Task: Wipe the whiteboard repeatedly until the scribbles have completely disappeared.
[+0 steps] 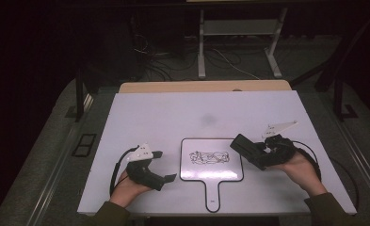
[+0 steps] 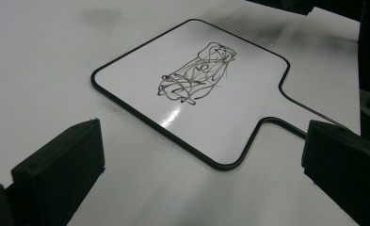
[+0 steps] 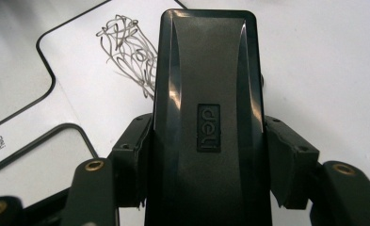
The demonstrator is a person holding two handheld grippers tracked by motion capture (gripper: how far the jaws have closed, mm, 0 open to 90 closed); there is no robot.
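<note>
High view: a paddle-shaped whiteboard (image 1: 211, 165) with a dark scribble (image 1: 209, 157) lies on the white table (image 1: 173, 117). Right gripper (image 1: 262, 151) clamps a black eraser (image 1: 246, 148) at the board's right edge, seemingly to wipe; left gripper (image 1: 163, 165) rests beside it, jaws apart

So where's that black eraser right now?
The eraser is clamped in the right gripper, at the right of the high view, poking toward the right edge of the small whiteboard with the scribble.

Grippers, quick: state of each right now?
Left gripper: open, holding nothing.
Right gripper: closed on the black eraser.
</note>
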